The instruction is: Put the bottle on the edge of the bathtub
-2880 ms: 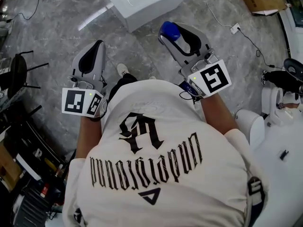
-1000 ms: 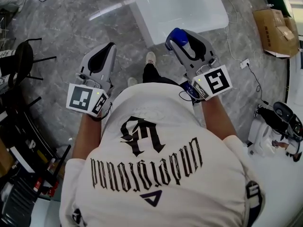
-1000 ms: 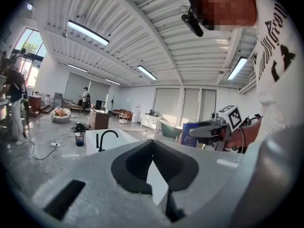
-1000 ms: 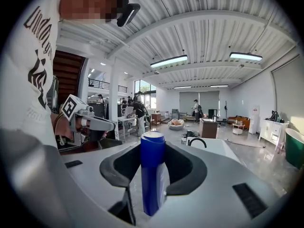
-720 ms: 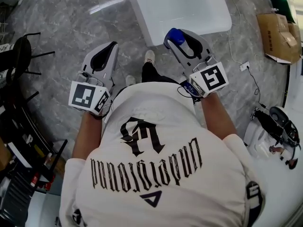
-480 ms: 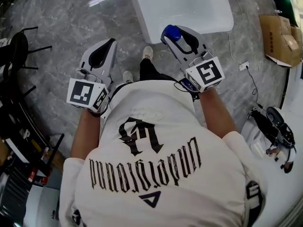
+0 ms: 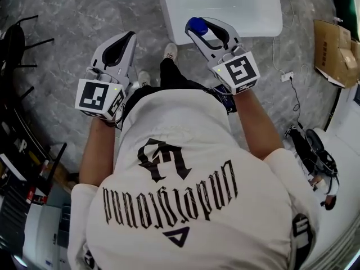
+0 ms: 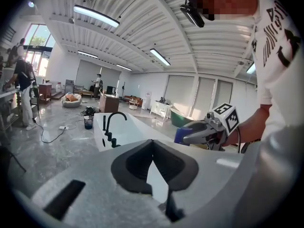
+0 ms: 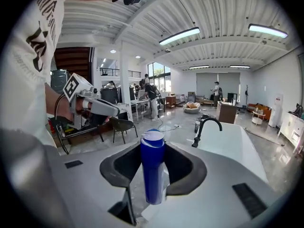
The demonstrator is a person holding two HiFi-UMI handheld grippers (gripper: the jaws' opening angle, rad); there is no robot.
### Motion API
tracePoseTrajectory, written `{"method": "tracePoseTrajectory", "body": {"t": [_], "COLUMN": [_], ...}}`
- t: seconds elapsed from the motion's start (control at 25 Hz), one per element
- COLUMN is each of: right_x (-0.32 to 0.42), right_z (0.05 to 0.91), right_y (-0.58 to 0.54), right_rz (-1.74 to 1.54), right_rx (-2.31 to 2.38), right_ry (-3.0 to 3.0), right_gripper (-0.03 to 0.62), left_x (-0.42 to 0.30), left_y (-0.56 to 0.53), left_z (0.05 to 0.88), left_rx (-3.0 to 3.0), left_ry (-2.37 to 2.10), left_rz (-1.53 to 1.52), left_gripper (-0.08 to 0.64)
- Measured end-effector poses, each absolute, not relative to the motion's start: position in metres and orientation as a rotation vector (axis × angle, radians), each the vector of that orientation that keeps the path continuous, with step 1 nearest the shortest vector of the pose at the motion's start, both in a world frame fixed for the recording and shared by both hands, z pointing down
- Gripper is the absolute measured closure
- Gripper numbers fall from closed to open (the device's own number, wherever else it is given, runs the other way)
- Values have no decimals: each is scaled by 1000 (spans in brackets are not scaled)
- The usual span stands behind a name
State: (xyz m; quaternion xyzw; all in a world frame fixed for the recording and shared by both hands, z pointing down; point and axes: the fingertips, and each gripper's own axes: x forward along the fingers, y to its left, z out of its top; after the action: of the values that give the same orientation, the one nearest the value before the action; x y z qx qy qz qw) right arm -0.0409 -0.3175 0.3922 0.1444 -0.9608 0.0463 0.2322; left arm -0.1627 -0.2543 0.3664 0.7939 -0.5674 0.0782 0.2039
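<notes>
At twelve o'clock in the head view the bathtub (image 7: 225, 10) runs off the top edge; the bottle (image 7: 197, 25) shows only its blue end (the right gripper (image 7: 199, 29) covers the rest).

The blue bottle (image 9: 152, 175) (its flat top looks pale) stands upright, clamped between the right tongs (image 9: 152, 148) and held in the air at the near end of the white bathtub (image 9: 235, 144). The tub's black tap (image 9: 205, 127) rises from its rim.
</notes>
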Motion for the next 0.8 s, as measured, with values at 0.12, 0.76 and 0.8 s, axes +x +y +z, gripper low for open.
{"method": "tracePoseTrajectory", "body": {"t": [0.12,0.76,0.8], "right_x": [-48,-66,-65], "right_z": [406,487,492], "right_y": [-329,-358,-360], "right_rz": [131,159,167], "right_rx": [373,287,287], "right_ry": [-2624,-2560,-2556], "right_gripper": [439,440,440], "left_x": [-161,-152,-152], "left_y": [-263,-301,-303], "left_z": [378,440,445], "left_rx": [2206,2179,2174], "left_ry": [-1559,-1468,-1465], "left_rz": [242,306,309], "left_gripper": [546,545,545]}}
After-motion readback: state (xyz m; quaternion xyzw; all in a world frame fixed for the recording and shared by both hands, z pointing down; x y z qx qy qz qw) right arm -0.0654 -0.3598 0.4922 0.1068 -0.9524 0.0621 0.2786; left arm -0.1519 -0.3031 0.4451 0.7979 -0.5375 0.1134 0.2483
